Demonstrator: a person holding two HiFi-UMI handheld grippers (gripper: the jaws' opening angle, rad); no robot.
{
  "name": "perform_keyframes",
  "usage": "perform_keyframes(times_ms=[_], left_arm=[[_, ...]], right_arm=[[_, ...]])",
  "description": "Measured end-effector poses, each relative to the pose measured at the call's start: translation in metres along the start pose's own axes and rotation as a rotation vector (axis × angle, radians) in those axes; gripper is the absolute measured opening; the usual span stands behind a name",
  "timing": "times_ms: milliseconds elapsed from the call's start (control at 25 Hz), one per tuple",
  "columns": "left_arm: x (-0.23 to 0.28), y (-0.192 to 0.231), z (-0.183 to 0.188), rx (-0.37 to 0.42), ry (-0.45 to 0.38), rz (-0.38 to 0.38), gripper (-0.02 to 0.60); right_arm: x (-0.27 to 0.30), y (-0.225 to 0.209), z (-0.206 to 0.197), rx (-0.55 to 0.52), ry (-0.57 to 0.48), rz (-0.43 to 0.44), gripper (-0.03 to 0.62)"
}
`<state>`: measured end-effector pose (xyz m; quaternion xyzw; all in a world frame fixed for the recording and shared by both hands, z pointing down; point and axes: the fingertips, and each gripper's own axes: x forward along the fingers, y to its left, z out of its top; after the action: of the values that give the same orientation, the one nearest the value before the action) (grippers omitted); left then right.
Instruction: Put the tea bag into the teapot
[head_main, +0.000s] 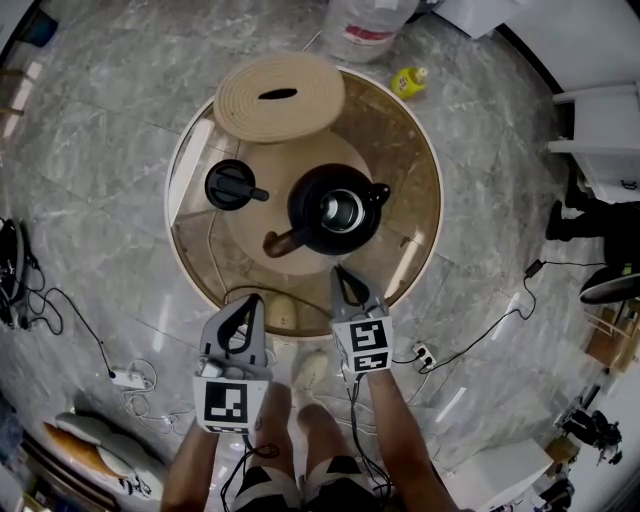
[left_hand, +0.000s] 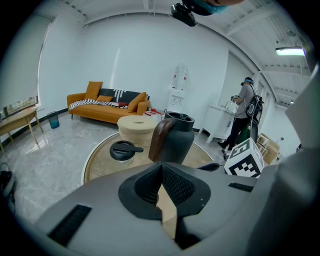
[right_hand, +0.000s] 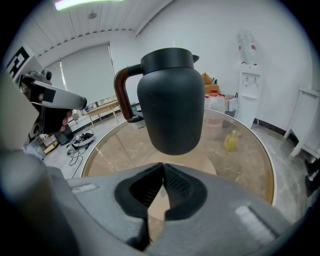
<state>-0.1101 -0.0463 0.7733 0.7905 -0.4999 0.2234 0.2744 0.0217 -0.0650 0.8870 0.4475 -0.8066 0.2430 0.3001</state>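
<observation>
Head view, round glass table (head_main: 400, 150) as the dial.
- Black teapot (head_main: 335, 210): upright on a pale round board (head_main: 290, 160), just off centre toward 4 o'clock. Mouth uncovered, brown handle toward 8 o'clock, spout toward 2 o'clock. Contents cannot be told.
- Teapot lid (head_main: 230, 185): on the glass at 9 o'clock, apart from the pot.
- Woven round mat (head_main: 280, 95): 12 o'clock, overhanging the rim.
- Left gripper (head_main: 252, 305): at the 7 o'clock rim, clenched, nothing between the jaws.
- Right gripper (head_main: 342, 275): 5 o'clock, near the pot, clenched, likewise empty.
</observation>
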Motion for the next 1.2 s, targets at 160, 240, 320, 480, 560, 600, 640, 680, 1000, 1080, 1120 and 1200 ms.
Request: perform_keyframes(times_ms=[160,240,320,480,560,600,640,680,1000,1080,1120,1200], left_arm=[[-0.001,-0.001,0.005,0.068,-0.027,-0.015,0.017],[-0.002,-0.003,0.01,0.047,-0.027,-0.007,0.017],[-0.004,-0.004,0.017,0.031,-0.028,0.002,0.017],[-0.011,-0.01,0.034,0.032,-0.045,0.005,0.017],[-0.016,-0.014,0.044,0.008,-0.048,0.011,0.017],[-0.018,-0.016,0.049,0.015,-0.054,0.01,0.017],[-0.02,-0.017,0.053,0.028,-0.062,0.008,0.017],[-0.023,-0.018,0.058,0.034,-0.07,0.007,0.017],[-0.04,-0.022,0.094,0.093,-0.123,0.004,0.017],[-0.044,-0.024,0.106,0.094,-0.136,0.006,0.017],[-0.046,-0.025,0.112,0.095,-0.143,0.006,0.017],[-0.049,-0.024,0.123,0.1,-0.155,0.007,0.017]], right_arm=[[-0.012,-0.002,0.009,-0.003,-0.028,-0.01,0.002],[-0.019,-0.004,0.014,-0.006,-0.045,-0.015,0.002],[-0.026,-0.006,0.021,-0.007,-0.064,-0.02,0.002],[-0.047,-0.01,0.039,0.01,-0.094,-0.033,0.002],[-0.059,-0.014,0.049,0.019,-0.111,-0.044,0.002],[-0.065,-0.016,0.055,0.022,-0.122,-0.051,0.002],[-0.071,-0.018,0.061,0.024,-0.134,-0.058,0.002],[-0.077,-0.02,0.067,0.025,-0.145,-0.063,0.002],[-0.121,-0.022,0.131,0.003,-0.235,-0.074,0.002],[-0.132,-0.022,0.149,-0.009,-0.26,-0.078,0.002],[-0.137,-0.022,0.157,-0.016,-0.272,-0.081,0.002],[-0.144,-0.021,0.173,-0.029,-0.295,-0.086,0.002]])
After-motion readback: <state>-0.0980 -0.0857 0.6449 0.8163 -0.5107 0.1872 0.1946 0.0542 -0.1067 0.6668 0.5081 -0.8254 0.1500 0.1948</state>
